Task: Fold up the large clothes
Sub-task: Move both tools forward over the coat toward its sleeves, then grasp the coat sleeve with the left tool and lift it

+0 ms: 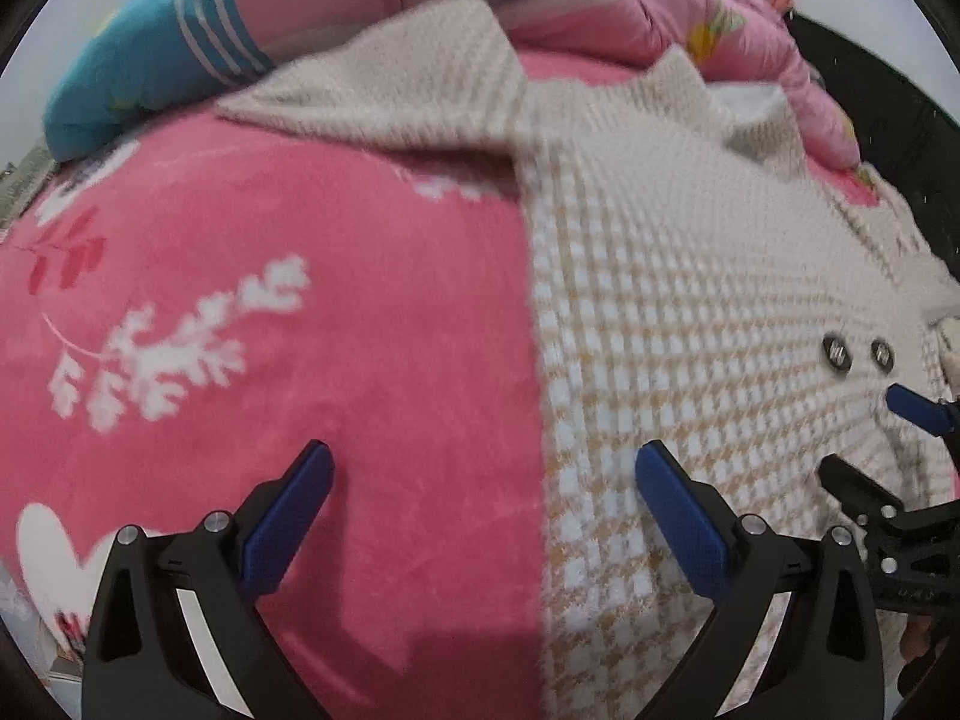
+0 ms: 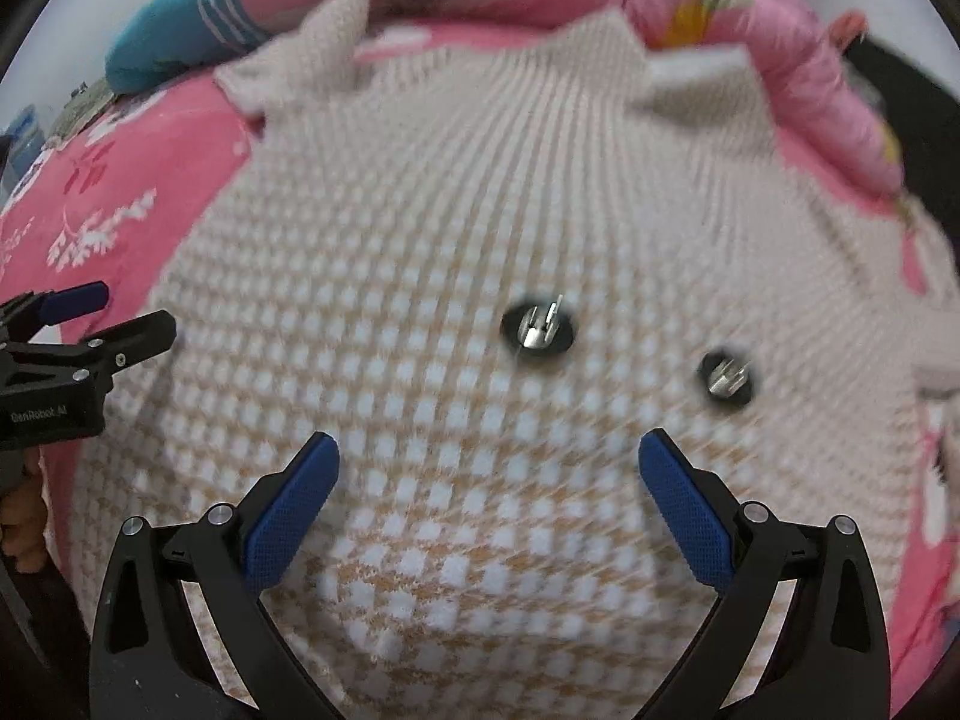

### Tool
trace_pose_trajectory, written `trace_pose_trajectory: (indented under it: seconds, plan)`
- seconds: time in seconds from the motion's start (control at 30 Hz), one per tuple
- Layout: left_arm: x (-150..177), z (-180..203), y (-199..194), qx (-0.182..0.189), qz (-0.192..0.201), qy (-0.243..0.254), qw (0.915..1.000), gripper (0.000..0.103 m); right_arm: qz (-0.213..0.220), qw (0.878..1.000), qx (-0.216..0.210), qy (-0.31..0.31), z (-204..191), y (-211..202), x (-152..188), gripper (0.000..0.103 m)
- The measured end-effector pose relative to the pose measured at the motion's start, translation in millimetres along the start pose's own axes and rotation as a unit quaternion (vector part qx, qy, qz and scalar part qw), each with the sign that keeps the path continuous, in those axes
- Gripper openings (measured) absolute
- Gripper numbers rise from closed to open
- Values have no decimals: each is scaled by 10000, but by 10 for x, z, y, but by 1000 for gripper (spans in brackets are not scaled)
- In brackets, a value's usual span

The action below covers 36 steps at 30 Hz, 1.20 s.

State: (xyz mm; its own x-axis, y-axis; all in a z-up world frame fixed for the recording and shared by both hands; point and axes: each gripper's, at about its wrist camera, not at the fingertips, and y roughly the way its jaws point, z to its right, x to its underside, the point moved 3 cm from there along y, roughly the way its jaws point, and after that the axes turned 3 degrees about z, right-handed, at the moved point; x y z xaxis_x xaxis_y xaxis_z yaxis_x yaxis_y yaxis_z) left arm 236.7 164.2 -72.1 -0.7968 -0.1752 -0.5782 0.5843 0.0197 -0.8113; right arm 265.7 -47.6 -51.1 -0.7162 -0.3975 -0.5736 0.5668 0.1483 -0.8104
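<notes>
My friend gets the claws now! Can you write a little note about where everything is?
Left claw: open, empty, over the coat's left edge.
Right claw: open, empty, over the middle of the coat, near its two dark buttons.
The checked coat lies spread flat on the pink blanket, sleeve out to the left.
Done: coat laid out. Left: all the folding.

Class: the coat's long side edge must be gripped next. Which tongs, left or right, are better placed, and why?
Probably left. The left tongs are open and straddle the checked coat's side edge on the pink blanket; the right tongs hover mid-coat by the buttons.
</notes>
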Motion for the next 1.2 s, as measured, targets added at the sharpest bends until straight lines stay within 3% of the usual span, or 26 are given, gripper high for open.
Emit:
trace_pose_trajectory:
  seconds: [0.33, 0.5, 0.7, 0.83, 1.03, 1.2]
  plan:
    - [-427, -438, -479, -201, 912, -584, 9939, 99, 1070, 9930, -489, -86, -208, -542, -402, 96]
    - [-528, -654, -584, -320, 1179, -761, 9896, 99, 1271, 9875, -929, 66, -272, -593, -517, 96]
    - [-798, -1181, -633, -412, 1431, -1152, 9821, 99, 1301, 9837, -1235, 157, -356, -502, -643, 96]
    - [-1134, -1645, -564, -495, 1515, -1423, 9769, 99, 1257, 9825, -1367, 154, -420, -398, -726, 96]
    - [-1776, -2157, -115, -71, 1299, -1938, 9724, 98, 1122, 9800, -1611, 333, -432, -187, -934, 96]
    - [-2140, -2348, 448, -119, 1089, -2130, 9709, 87, 1222, 9773, -1685, 405, -399, -67, -1052, 95]
